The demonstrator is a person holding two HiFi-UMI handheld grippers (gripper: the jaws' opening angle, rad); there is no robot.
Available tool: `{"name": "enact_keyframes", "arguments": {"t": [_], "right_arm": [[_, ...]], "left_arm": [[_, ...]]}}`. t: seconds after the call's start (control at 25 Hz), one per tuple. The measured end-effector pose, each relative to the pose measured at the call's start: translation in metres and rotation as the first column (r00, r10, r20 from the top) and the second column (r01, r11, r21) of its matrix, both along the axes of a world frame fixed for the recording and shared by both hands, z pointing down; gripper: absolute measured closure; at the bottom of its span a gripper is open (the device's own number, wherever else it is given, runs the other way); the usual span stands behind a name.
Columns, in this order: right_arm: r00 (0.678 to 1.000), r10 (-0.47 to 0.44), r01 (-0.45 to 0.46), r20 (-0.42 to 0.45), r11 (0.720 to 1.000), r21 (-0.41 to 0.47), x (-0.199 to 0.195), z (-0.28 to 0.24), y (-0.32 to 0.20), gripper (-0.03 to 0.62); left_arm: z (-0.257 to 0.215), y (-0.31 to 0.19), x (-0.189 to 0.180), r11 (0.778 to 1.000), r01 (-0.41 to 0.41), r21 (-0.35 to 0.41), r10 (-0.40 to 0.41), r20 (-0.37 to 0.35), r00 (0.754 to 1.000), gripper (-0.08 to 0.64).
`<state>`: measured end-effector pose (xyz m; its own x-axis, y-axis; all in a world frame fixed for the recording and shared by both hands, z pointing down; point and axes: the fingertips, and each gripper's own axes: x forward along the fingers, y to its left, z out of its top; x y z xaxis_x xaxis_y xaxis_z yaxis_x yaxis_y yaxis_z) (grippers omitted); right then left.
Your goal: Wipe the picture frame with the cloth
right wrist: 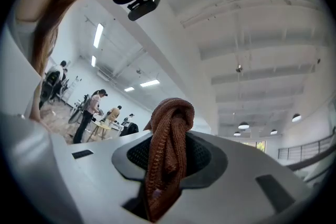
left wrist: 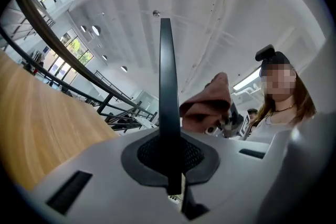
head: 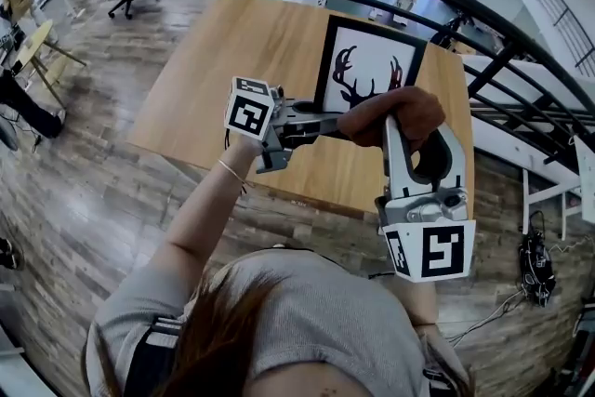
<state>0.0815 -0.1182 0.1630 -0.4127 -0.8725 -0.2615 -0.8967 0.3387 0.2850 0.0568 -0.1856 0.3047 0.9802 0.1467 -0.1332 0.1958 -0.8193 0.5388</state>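
Brown cloth [right wrist: 167, 155] clamped in right gripper [head: 400, 127] fingers just beside the picture frame [head: 370, 60], frame edge pinched by closed left gripper [head: 321, 124] fingers, wooden surface [head: 232, 60] below the frame

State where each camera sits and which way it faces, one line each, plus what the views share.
Head view: on the person's head, steeply down at the wooden table; hair, shoulders, left gripper, right gripper show.
Left gripper view: on the left gripper, facing up past the edge-on picture frame its fingers clamp; the person shows at right.
Right gripper view: on the right gripper, facing the ceiling past the pinched cloth; the person's hair shows upper left.
Shared: all three show the cloth.
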Motion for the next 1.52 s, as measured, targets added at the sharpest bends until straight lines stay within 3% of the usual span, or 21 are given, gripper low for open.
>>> {"name": "enact_keyframes", "arguments": {"t": [0.12,0.2,0.32,0.44,0.48,0.76,1.12,1.36,1.52], "right_arm": [[0.984,0.117,-0.099,-0.132,0.986,0.135,0.010,-0.046,-0.007,0.459],[0.965,0.198,-0.159,-0.171,0.963,0.218,0.019,-0.074,-0.012,0.459],[0.913,0.303,-0.211,-0.273,0.924,0.318,0.013,-0.100,-0.026,0.459],[0.805,0.411,-0.267,-0.429,0.895,0.357,-0.002,-0.099,-0.048,0.459],[0.785,0.426,-0.271,-0.450,0.889,0.369,-0.008,-0.096,-0.054,0.459],[0.712,0.421,-0.242,-0.561,0.898,0.367,-0.037,-0.050,-0.080,0.459],[0.719,0.357,-0.190,-0.596,0.926,0.326,-0.058,-0.023,-0.061,0.459],[0.753,0.295,-0.170,-0.588,0.951,0.260,-0.067,-0.004,-0.049,0.459],[0.759,0.255,-0.148,-0.600,0.964,0.222,-0.071,0.006,-0.039,0.459]], "left_arm": [[-0.004,0.010,0.008,1.000,-0.006,0.005,0.006,-0.002,1.000,0.543],[-0.008,0.017,0.019,1.000,-0.012,0.008,0.012,-0.002,1.000,0.543],[-0.015,0.020,0.020,0.999,-0.016,0.032,0.015,0.010,1.000,0.543],[-0.020,0.023,0.017,0.997,-0.018,0.070,0.016,0.030,0.999,0.543],[-0.020,0.025,0.017,0.997,-0.021,0.081,0.018,0.036,0.999,0.543],[-0.011,0.038,0.012,0.990,-0.032,0.140,0.022,0.071,0.997,0.543],[-0.020,0.049,0.011,0.986,-0.023,0.163,0.018,0.032,0.999,0.543],[-0.032,0.049,0.007,0.985,-0.012,0.173,0.010,0.014,1.000,0.543],[-0.040,0.049,0.009,0.986,-0.002,0.168,0.003,-0.008,1.000,0.543]]}}
